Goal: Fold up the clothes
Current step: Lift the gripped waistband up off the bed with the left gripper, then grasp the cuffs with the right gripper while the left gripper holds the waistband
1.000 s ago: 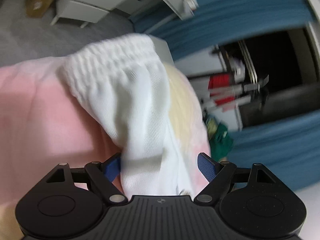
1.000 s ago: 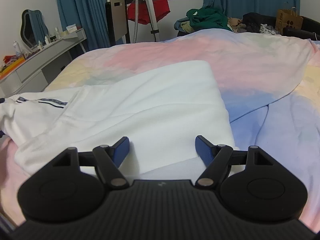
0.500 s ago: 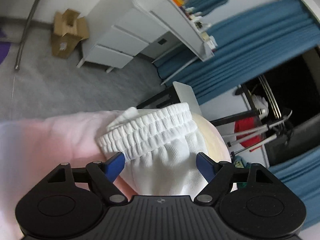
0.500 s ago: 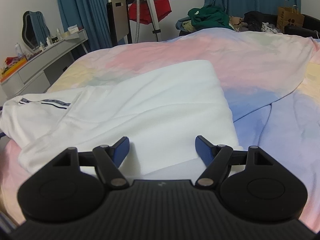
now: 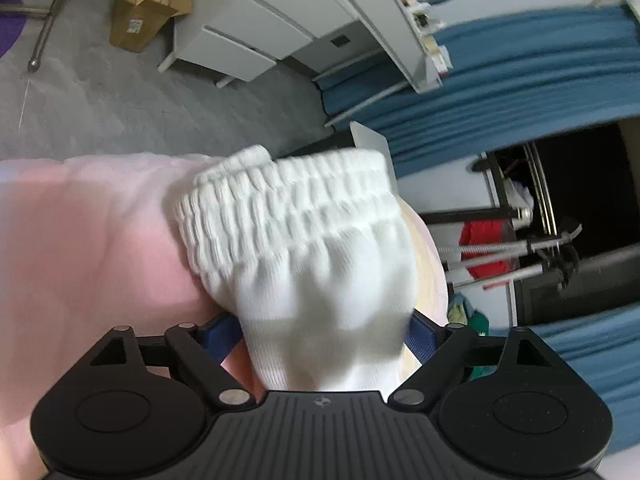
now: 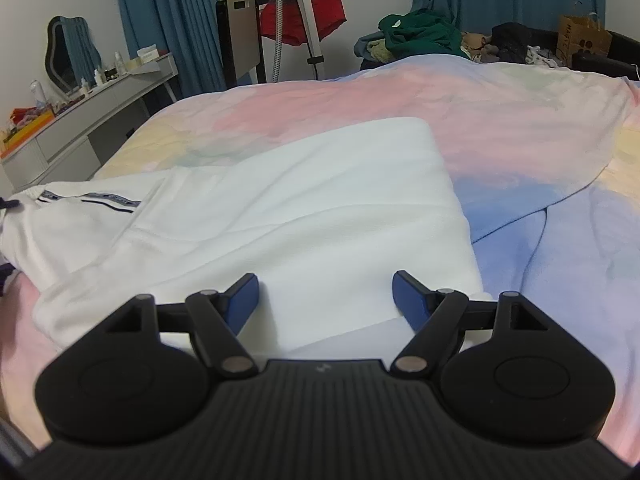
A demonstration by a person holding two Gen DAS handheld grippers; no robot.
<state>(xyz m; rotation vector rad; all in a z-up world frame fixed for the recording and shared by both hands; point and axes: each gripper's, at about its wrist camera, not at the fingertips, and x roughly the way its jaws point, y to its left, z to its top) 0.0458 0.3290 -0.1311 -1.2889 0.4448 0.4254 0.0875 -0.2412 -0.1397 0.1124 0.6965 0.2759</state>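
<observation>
The left gripper (image 5: pixel 325 336) has its 2 blue fingers (image 5: pixel 224 338) spread wide, with a bunch of white cloth running between them. Whether the pads press on the cloth cannot be told, since the fabric covers most of both. This cloth is the elastic waistband (image 5: pixel 288 208) end of the white garment, gathered in ribbed rows, and it stands up in front of the camera above the pink part of the bedspread (image 5: pixel 80 240). Behind it lie a grey floor, a cardboard box (image 5: pixel 148 4) and a white dresser (image 5: pixel 256 40) beside blue curtains (image 5: pixel 520 64).

The right gripper (image 6: pixel 325 300) is also spread apart, its 2 fingers (image 6: pixel 242 300) low over the near edge of the white garment (image 6: pixel 288 216) with nothing clamped between them. The garment lies flat across the pastel bedspread (image 6: pixel 500 128), folded into a broad slab, with a dark striped band (image 6: pixel 92 198) at its left end. Farther back are a pile of clothes (image 6: pixel 416 36) with a green piece on top, a red cloth (image 6: pixel 304 16) hanging on a stand, and a paper bag (image 6: pixel 584 40).
</observation>
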